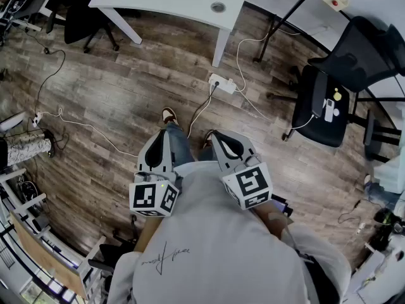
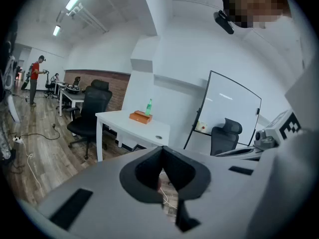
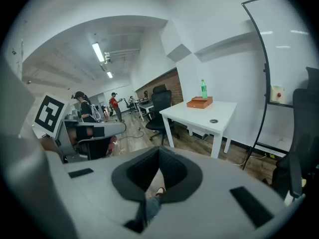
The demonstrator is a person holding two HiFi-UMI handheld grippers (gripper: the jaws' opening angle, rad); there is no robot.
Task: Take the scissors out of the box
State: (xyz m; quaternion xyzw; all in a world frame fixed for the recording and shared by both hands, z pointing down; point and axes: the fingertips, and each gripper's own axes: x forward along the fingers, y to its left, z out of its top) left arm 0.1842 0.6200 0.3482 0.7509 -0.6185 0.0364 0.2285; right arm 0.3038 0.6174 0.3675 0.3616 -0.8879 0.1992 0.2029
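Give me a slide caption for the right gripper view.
Right gripper, shut and empty, faces a white table bearing an orange box and a green bottle.

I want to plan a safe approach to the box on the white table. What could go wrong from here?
1. Cables and a power strip lie on the floor before the table; the person could trip.
2. A green bottle stands right by the orange box; a careless reach might knock it over.
3. No scissors are visible, so the box may need opening first.
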